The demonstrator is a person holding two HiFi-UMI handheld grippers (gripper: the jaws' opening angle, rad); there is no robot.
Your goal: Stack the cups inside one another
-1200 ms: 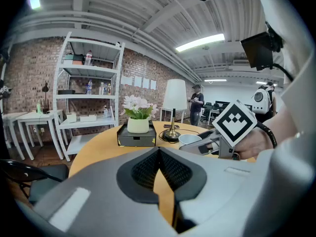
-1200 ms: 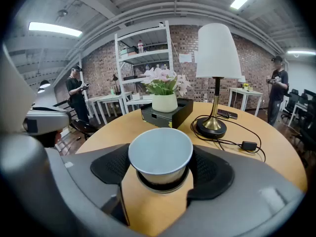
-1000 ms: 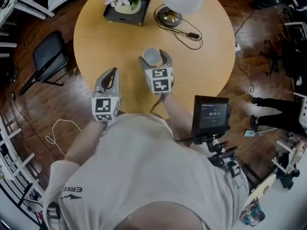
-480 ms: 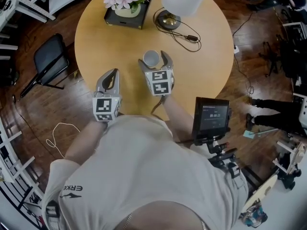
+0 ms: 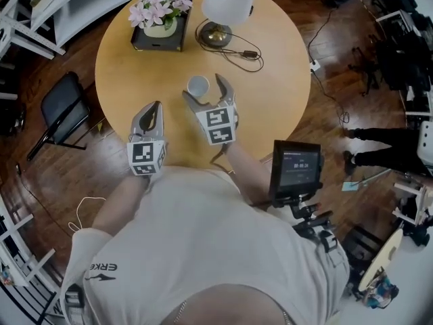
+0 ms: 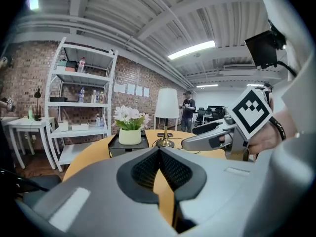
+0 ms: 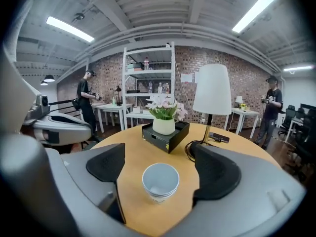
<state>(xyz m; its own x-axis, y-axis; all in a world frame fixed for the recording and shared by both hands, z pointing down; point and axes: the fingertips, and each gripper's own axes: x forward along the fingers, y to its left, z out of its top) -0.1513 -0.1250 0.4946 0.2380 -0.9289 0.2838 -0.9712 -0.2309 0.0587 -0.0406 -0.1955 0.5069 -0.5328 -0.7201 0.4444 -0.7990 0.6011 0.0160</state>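
The cups (image 7: pixel 160 180) are shown nested into a single stack, set upright and mouth-up on the round wooden table (image 5: pixel 128 66), near its middle. A pale, empty interior is presented by the innermost cup; stepped lower edges of the outer cups are seen beneath.

I spread the jaws of the right gripper (image 5: pixel 202 88) wider over the last second, and they had just been opening. Earlier they sat close on either side of the cup stack (image 7: pixel 160 180); by now both pads stood clear of it, with table showing on each side. I also lifted that gripper, so the stack sat lower between the jaws. My head camera swung too, and the table (image 5: pixel 284 107) slid left in view.
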